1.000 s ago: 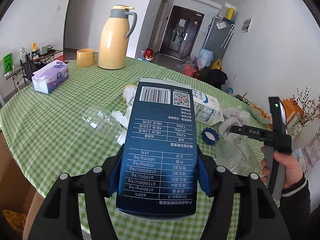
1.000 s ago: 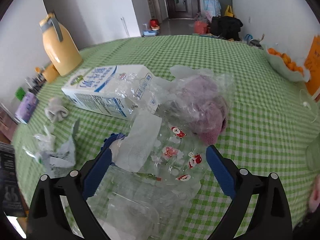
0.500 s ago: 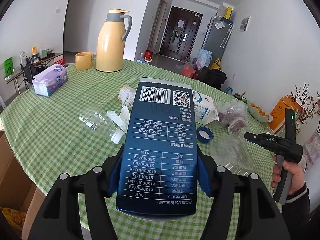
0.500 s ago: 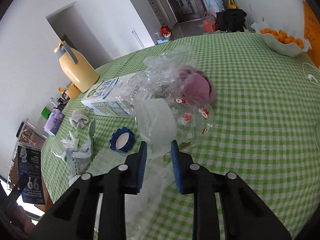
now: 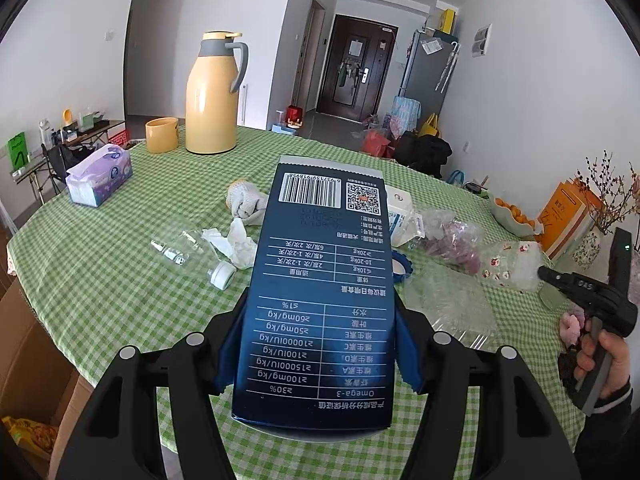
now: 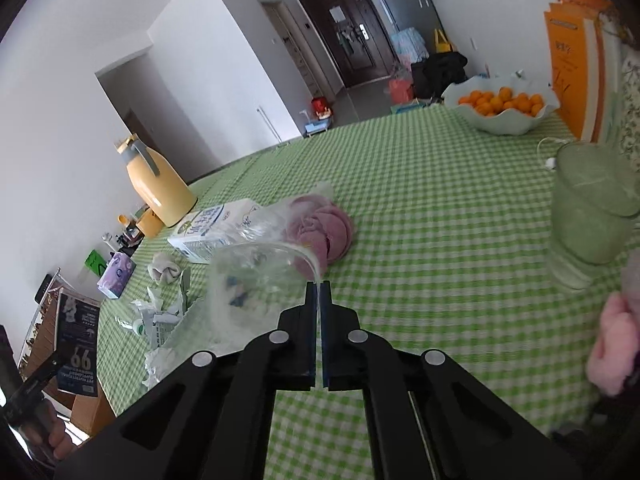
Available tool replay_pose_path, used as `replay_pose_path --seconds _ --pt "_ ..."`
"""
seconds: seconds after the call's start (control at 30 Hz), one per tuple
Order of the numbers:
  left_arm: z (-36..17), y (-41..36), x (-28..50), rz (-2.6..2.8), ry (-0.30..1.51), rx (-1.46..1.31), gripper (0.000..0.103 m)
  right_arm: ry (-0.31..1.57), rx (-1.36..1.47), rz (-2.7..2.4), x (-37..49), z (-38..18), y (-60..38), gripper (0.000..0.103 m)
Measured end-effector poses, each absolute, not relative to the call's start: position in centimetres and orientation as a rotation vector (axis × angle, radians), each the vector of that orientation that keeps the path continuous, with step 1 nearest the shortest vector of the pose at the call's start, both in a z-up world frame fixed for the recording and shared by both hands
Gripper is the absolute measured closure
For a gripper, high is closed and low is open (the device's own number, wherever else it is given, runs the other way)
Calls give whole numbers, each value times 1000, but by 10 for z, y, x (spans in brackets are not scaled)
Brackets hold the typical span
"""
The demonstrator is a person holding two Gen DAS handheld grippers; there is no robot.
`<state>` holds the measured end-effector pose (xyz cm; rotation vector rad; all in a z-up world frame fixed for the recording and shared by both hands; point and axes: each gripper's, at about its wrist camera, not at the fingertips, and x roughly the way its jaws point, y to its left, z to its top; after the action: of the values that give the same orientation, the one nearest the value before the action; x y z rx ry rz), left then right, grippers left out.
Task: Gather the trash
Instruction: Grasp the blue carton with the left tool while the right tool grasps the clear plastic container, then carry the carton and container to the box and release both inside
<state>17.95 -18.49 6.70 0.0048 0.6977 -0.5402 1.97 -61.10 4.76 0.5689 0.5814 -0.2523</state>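
My left gripper (image 5: 318,344) is shut on a dark blue printed box (image 5: 320,288) and holds it above the near edge of the green checked table (image 5: 120,264). My right gripper (image 6: 319,296) is shut on the edge of a clear plastic bag (image 6: 256,276) and lifts it off the table; it also shows at the right in the left wrist view (image 5: 568,280). On the table lie a milk carton (image 6: 212,228), a bag with purple cloth (image 6: 324,232), crumpled tissues (image 5: 236,240), a clear bottle (image 5: 192,256) and a blue ring (image 5: 400,268).
A yellow thermos (image 5: 214,96), a yellow cup (image 5: 161,135) and a tissue box (image 5: 100,174) stand at the far left. A bowl of oranges (image 6: 500,108) and a green glass (image 6: 588,216) are at the right. A cardboard box (image 5: 32,368) sits below the table's left edge.
My right gripper closed on the clear plastic bag and lifted it back toward the table's right side. The left gripper kept hold of the blue box and rose slightly.
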Motion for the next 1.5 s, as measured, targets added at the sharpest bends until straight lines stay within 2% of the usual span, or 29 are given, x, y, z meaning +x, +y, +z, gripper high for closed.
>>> replay_pose_path --seconds 0.4,0.77,0.97,1.3,1.5 --pt "70 -159 179 -474 680 -30 43 512 513 -135 39 80 -578 101" --pt "73 -54 184 -271 638 -133 43 532 395 76 123 104 -489 101" --pt "58 40 178 -95 643 -208 43 581 310 260 181 107 -396 101" --pt "18 191 151 197 685 -330 43 752 175 600 263 63 -195 101" --pt "-29 244 155 273 755 -420 43 878 95 735 293 26 -87 101"
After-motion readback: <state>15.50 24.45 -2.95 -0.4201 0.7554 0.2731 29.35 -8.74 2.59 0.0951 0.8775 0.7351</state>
